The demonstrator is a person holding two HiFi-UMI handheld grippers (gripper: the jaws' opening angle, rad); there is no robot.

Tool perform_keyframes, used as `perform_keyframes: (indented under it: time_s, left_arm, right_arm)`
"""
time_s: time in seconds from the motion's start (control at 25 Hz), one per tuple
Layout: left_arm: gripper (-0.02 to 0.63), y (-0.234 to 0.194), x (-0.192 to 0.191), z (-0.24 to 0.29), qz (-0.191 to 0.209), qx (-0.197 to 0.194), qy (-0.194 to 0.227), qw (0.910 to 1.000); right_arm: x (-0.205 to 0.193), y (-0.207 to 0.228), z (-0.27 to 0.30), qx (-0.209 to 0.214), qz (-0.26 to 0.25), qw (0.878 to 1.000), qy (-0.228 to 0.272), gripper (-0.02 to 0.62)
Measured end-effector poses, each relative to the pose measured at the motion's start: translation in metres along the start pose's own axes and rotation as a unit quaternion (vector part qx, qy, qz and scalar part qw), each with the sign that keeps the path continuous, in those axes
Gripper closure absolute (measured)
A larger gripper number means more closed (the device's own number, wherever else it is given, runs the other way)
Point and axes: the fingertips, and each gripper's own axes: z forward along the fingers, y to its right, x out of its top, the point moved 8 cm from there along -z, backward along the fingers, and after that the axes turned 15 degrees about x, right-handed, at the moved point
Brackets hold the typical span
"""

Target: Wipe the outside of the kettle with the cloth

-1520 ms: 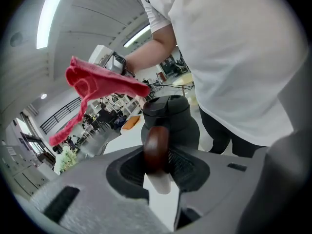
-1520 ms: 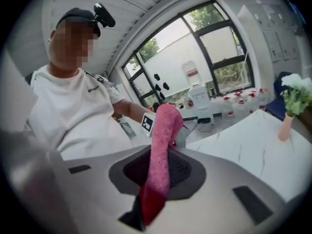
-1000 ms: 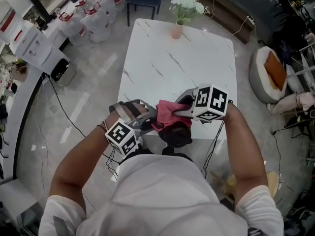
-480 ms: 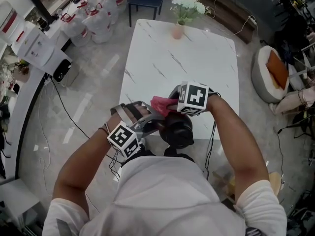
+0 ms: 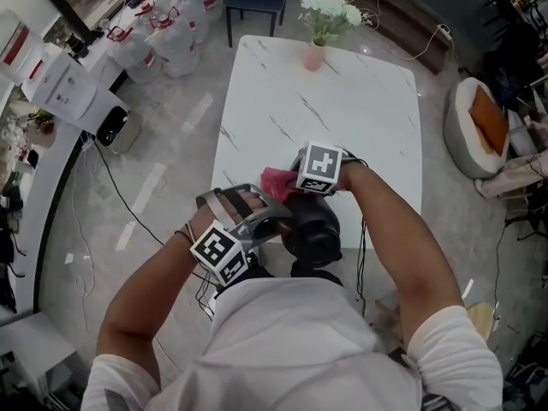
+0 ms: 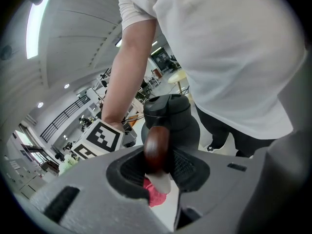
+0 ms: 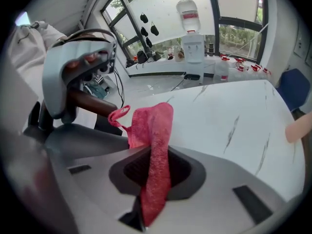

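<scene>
Head view: one kettle point(image 5: 312, 229), one cloth point(image 5: 278, 181)

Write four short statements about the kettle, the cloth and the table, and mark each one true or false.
1. The left tongs grip the kettle by its brown handle. True.
2. The right tongs hold a pink cloth. True.
3. The kettle's body is white. False: it is dark.
4. The table carries nothing at its far end. False: a vase of white flowers stands there.
</scene>
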Motion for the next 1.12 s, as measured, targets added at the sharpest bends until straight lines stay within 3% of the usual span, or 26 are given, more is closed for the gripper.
perform_keyframes:
  time_s: [0.52,0.64,0.76,0.88,1.0,1.12]
  left_arm:
    - [0.494,-0.009,-0.019,0.002,-0.042,-0.005,-0.006,0.9991]
    - [0.494,-0.011,-0.024,0.002,-0.054,-0.007,-0.004,0.9985]
    - [0.494,-0.013,-0.034,0.004,-0.067,-0.008,-0.001,0.9977]
    - [0.494,-0.015,-0.043,0.008,-0.091,-0.017,-0.003,0.9957]
    - [0.492,-0.021,-0.052,0.013,-0.122,-0.023,-0.007,0.9922]
    - [0.492,-0.024,-0.068,0.015,-0.173,-0.024,-0.019,0.9844]
  right_arm:
    - [-0.003,0.041,0.026,-0.002,0.023,1.0,0.001,0.535]
    - [-0.001,0.039,0.007,-0.02,0.027,0.999,0.033,0.535]
    - [-0.003,0.035,-0.024,-0.048,0.058,0.99,0.116,0.535]
    - [-0.02,0.028,-0.055,-0.09,0.131,0.957,0.242,0.534]
    - [-0.051,0.012,-0.082,-0.147,0.201,0.904,0.347,0.534]
    - [-0.083,-0.015,-0.1,-0.196,0.24,0.854,0.418,0.534]
